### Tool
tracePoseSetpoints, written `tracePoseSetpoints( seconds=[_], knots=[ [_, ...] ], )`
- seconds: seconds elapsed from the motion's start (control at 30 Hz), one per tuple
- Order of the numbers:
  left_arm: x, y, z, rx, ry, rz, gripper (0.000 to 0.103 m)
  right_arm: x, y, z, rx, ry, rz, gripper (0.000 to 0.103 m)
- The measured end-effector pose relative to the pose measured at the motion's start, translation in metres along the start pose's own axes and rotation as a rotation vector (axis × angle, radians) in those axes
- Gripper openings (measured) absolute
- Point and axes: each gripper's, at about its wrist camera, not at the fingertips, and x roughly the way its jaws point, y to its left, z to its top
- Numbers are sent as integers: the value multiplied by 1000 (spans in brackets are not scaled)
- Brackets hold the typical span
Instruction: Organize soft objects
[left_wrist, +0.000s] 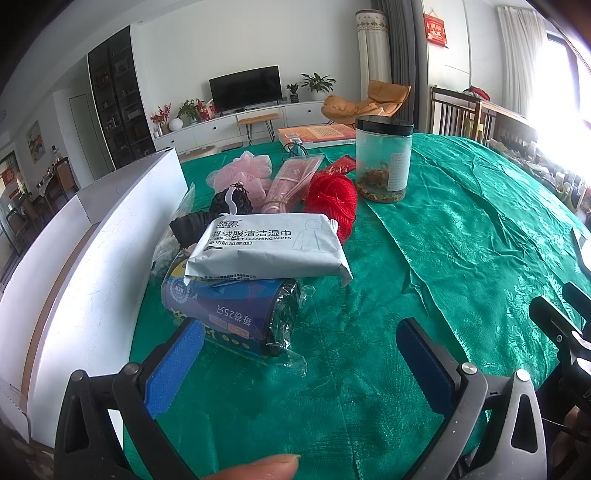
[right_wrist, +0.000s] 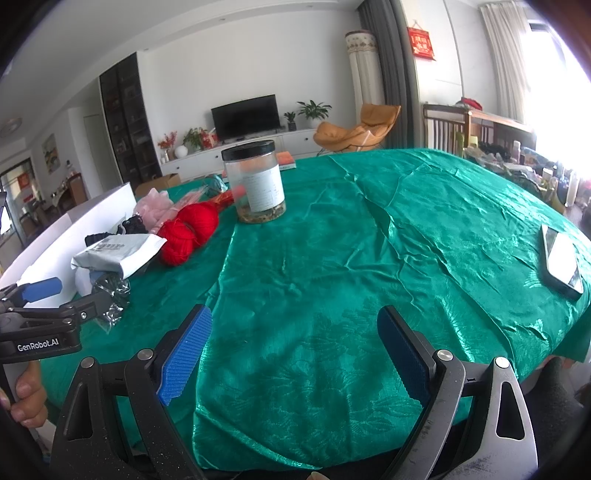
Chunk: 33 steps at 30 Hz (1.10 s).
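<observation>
A pile of soft goods lies on the green tablecloth (left_wrist: 424, 258) beside a white box (left_wrist: 92, 236). A white wipes pack (left_wrist: 266, 247) rests on a blue-labelled roll of bags (left_wrist: 229, 314). Behind them lie red yarn (left_wrist: 332, 203), a pink mesh sponge (left_wrist: 240, 170), a pink wrapped bundle (left_wrist: 291, 181) and black fabric (left_wrist: 229, 203). My left gripper (left_wrist: 299, 358) stands open just in front of the roll, touching nothing. My right gripper (right_wrist: 295, 350) is open over bare cloth, with the wipes pack (right_wrist: 118, 251) and yarn (right_wrist: 188, 229) far to its left.
A clear jar with a black lid (left_wrist: 384, 158) stands behind the pile. An orange-covered book (left_wrist: 317, 134) lies at the table's far edge. A phone (right_wrist: 561, 258) rests on the cloth at the right. The left gripper's body (right_wrist: 48, 317) shows in the right wrist view.
</observation>
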Motion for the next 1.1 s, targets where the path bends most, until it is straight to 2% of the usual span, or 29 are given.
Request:
tracePoseSetpoints(
  seconds=[0.83, 0.97, 1.1],
  knots=[
    [0, 2, -1, 5, 3, 9, 103, 1, -1, -3, 5, 8, 7, 93],
    [-3, 13, 5, -5, -11, 41, 103, 1, -1, -3, 5, 8, 7, 93],
    [-8, 36, 14, -59, -32, 59, 103, 2, 0, -5, 2, 12, 8, 93]
  ],
)
